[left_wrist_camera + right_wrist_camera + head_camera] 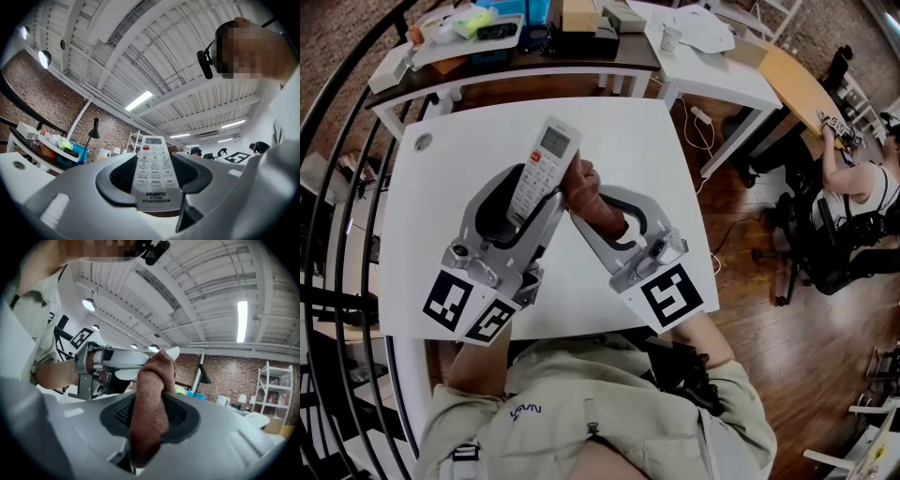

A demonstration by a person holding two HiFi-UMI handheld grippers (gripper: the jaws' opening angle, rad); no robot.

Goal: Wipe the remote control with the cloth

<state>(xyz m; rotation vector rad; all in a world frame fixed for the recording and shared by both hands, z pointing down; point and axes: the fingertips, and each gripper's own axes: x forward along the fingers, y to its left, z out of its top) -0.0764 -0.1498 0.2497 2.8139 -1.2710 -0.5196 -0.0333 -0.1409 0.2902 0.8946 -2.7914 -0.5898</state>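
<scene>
Near its lower edge, the remote control (153,174) reads HUAYU.

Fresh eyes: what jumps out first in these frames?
A white remote control stands tilted over the middle of the white table, clamped in the jaws of the left gripper. Right beside it, the right gripper pinches a brown cloth that appears to touch the remote's right edge.

One remote control (542,169). One cloth (592,199). Two grippers: the left gripper (528,202) and the right gripper (598,210). Two white tables: the near table (652,155) and the far table (733,84). One paper cup (671,37). One seated person (861,192) at the right edge.
</scene>
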